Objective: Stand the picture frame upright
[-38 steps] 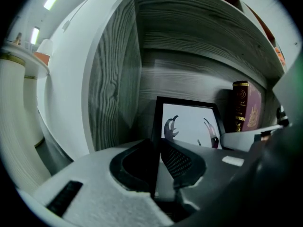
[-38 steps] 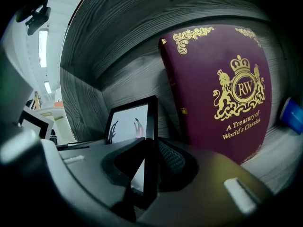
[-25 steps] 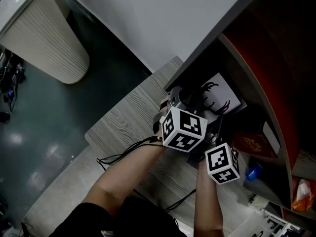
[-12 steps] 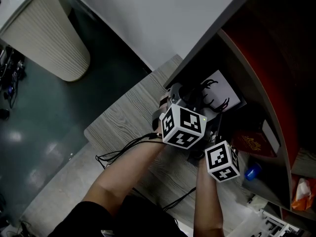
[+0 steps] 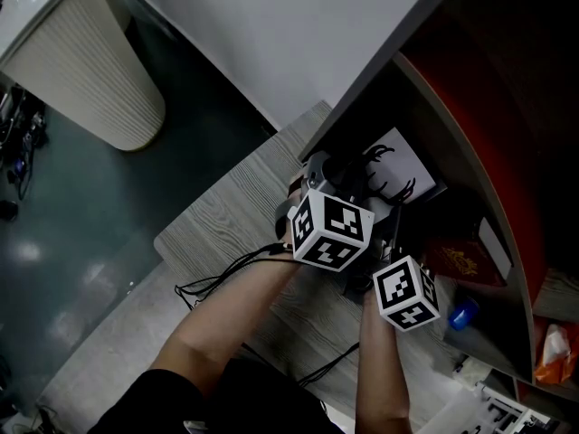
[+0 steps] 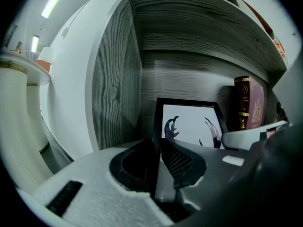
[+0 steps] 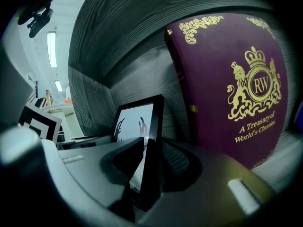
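Note:
The black picture frame [image 5: 398, 165] with a white antler print stands nearly upright inside the wooden shelf compartment. Its print faces me in the left gripper view [image 6: 191, 124]. My left gripper [image 6: 157, 150] is shut on the frame's left edge. In the head view it [image 5: 339, 172] reaches in from the left. My right gripper [image 7: 151, 157] has the frame's [image 7: 135, 122] right edge between its jaws. Those jaws have just been opening, and a narrow gap shows beside the right pad. In the head view the right gripper [image 5: 398, 211] sits below the frame.
A dark red book with gold print [image 7: 232, 89] stands just right of the frame, also in the head view [image 5: 466, 262]. The compartment's side wall [image 6: 116, 89] is close on the left. A blue object [image 5: 463, 315] lies further right. Cables [image 5: 226, 278] trail over the wooden top.
The frame and both grippers stay where they were in the head view. No clear difference shows between the frames.

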Motion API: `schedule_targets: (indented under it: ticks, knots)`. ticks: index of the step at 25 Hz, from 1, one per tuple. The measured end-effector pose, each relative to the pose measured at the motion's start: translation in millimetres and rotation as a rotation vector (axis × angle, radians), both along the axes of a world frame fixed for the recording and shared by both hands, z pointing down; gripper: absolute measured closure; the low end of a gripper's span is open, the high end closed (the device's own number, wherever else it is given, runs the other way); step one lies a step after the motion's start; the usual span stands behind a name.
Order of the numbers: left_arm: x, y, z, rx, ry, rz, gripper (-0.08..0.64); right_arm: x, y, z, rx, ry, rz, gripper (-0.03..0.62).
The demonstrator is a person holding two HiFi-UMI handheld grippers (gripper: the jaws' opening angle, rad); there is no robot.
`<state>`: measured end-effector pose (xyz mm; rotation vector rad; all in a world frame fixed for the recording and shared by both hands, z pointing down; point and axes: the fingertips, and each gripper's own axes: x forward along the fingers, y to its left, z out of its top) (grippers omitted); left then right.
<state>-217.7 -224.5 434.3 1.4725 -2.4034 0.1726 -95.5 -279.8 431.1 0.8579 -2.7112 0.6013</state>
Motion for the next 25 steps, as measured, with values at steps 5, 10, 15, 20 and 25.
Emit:
schedule_targets:
  ticks: [5, 10, 15, 20, 25]
  knots:
    - [-0.4, 0.5, 0.8, 0.001, 0.008, 0.000, 0.488, -0.2, -0.1, 1.3, -0.005, 0.002, 0.001, 0.500]
    - [-0.8, 0.3, 0.1, 0.023, 0.043, -0.003, 0.488, 1.9, -1.9, 1.4, -0.008, 0.001, 0.014, 0.514]
    - [-0.2, -1.8, -3.4, 0.034, 0.038, 0.003, 0.491, 2.8, -3.7, -3.1, 0.014, -0.006, 0.023, 0.514]
    - [-0.9, -4.2, -7.7, 0.044, 0.029, -0.005, 0.492, 2.7, -3.9, -8.7, 0.053, -0.011, 0.020, 0.514]
    - [-4.0, -6.9, -15.6, 0.066, 0.029, -0.016, 0.492, 1.1, -2.4, -17.9, 0.113, -0.017, 0.008, 0.512]
